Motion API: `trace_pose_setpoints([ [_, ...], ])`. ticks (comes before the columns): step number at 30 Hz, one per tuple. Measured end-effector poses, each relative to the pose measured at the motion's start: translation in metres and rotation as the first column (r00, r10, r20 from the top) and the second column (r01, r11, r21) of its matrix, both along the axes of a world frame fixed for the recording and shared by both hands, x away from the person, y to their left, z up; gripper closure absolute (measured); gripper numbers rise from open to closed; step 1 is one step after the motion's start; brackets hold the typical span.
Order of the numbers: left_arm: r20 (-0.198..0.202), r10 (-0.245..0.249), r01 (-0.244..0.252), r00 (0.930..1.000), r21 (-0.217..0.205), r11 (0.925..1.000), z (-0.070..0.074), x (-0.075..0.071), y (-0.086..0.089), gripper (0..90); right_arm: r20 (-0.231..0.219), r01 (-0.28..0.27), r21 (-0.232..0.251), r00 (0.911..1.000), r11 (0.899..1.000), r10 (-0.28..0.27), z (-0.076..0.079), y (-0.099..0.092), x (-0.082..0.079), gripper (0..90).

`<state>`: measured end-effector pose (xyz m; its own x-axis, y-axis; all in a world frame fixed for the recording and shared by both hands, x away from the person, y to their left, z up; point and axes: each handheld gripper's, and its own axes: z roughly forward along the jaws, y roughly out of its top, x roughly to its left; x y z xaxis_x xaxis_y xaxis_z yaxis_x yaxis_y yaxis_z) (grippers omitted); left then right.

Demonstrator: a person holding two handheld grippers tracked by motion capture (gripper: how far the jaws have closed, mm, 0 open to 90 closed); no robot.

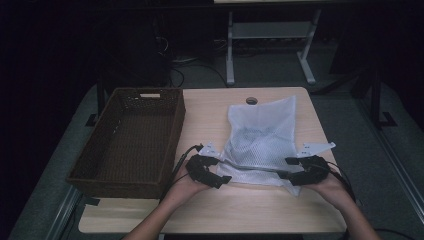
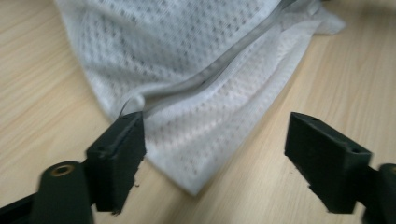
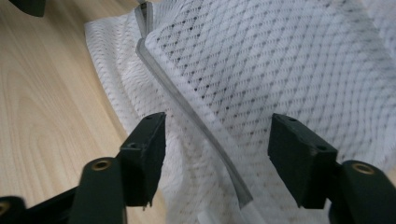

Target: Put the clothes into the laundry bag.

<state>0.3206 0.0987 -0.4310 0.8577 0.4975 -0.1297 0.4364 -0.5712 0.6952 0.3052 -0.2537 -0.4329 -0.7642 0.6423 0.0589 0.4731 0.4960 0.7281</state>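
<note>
high view: above, facing forward-down | gripper views: close, low over table | shared: mesh bag (image 1: 262, 137)

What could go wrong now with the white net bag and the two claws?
1. Both claws stand open, so the white mesh laundry bag is not held. A pull now would probably leave it behind.
2. In the left gripper view, the left claw sits over the bag's thin corner. It might pinch one layer only, and that could slip out.
3. The right claw straddles the zipper. Closing there might snag or crumple it.
</note>
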Motion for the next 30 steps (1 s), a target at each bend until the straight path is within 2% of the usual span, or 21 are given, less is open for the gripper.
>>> trace_pose_setpoints([
  [5,0.010,0.024,-0.024,0.9997,0.011,0.9996,-0.003,-0.009,0.009,13.8,0.009,0.035,0.013,0.9993,0.999,-0.035,0.001,-0.008,-0.009,27.7],
  [12,0.008,0.050,-0.050,0.9987,0.005,0.9987,-0.009,-0.027,0.025,13.1,0.027,0.078,0.039,0.9965,0.996,-0.079,-0.001,-0.020,-0.027,22.3],
  [16,0.005,0.051,-0.051,0.9987,0.011,0.9986,-0.012,-0.037,0.031,13.1,0.028,0.108,0.053,0.9936,0.993,-0.110,-0.006,-0.029,-0.040,19.4],
  [22,0.024,0.069,-0.069,0.9973,0.002,0.9976,-0.014,-0.051,0.038,13.1,0.031,0.154,0.056,0.9872,0.986,-0.156,-0.015,-0.039,-0.057,16.2],
  [24,0.028,0.066,-0.066,0.9974,0.011,0.9977,-0.016,-0.056,0.040,13.1,0.034,0.167,0.060,0.9850,0.984,-0.169,-0.017,-0.041,-0.062,15.3],
  [27,0.041,0.064,-0.065,0.9971,0.029,0.9975,-0.020,-0.060,0.043,13.1,0.042,0.174,0.055,0.9834,0.983,-0.177,-0.021,-0.044,-0.070,14.2],
  [30,0.047,0.054,-0.055,0.9975,0.036,0.9978,-0.021,-0.058,0.043,13.1,0.044,0.155,0.042,0.9866,0.987,-0.157,-0.023,-0.045,-0.071,13.4],
])
